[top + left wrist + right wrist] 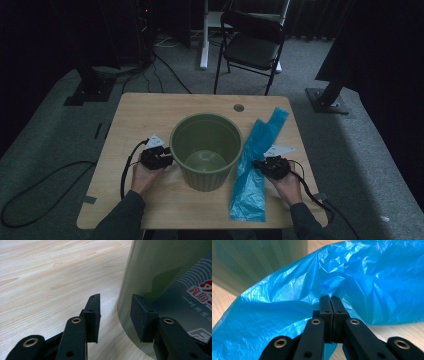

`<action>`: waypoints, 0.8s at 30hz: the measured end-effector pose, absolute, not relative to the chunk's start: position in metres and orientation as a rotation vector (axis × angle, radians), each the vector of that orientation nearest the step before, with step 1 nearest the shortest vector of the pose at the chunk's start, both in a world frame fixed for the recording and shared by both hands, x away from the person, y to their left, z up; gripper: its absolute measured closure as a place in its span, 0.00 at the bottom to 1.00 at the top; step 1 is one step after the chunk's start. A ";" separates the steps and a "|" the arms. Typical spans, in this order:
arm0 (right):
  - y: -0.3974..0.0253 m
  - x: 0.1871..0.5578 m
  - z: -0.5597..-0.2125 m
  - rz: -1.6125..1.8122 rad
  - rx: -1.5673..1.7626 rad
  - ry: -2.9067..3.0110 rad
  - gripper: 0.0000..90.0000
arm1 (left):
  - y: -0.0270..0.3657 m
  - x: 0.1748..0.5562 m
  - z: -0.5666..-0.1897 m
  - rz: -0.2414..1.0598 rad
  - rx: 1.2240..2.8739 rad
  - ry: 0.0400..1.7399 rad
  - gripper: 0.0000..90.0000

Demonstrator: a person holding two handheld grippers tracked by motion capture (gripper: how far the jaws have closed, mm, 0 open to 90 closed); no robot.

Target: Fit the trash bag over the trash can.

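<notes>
A green ribbed bin point(206, 150) stands upright and empty in the middle of the wooden table point(145, 110). A long blue plastic bag point(255, 160) lies flat to its right. My right gripper point(258, 164) is at the bag's edge; in the right gripper view its jaws are pressed together on a fold of the blue bag point(352, 282), with the bin's wall point(257, 262) behind. My left gripper point(169, 161) sits at the bin's left side. In the left gripper view it point(115, 315) is open, its jaws apart beside the bin's wall point(160, 272), which bears a printed label point(200, 297).
A black folding chair point(250, 45) stands on the carpet beyond the table's far edge. A small round hole point(238, 107) marks the tabletop near the back. Cables trail off the left and right sides of the table. Bare wood lies left of the bin.
</notes>
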State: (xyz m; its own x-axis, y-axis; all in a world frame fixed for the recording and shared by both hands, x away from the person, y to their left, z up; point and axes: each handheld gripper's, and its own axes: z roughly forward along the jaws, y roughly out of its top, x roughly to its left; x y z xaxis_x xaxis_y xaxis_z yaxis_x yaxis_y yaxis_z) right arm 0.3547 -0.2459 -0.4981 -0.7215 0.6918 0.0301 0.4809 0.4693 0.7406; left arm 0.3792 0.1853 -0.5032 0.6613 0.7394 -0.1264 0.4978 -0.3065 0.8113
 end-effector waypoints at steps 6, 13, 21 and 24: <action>-0.250 0.354 -0.494 1.123 1.001 2.431 0.99 | 0.185 0.379 -0.504 0.332 1.987 0.966 0.66; -0.255 0.353 -0.488 1.142 1.001 2.415 0.99 | 0.186 0.380 -0.506 0.318 1.998 0.965 0.65; -0.260 0.352 -0.480 1.147 0.990 2.405 1.00 | 0.187 0.378 -0.506 0.303 2.008 0.962 0.65; -0.262 0.351 -0.475 1.156 0.978 2.401 1.00 | 0.187 0.378 -0.506 0.296 2.014 0.957 0.66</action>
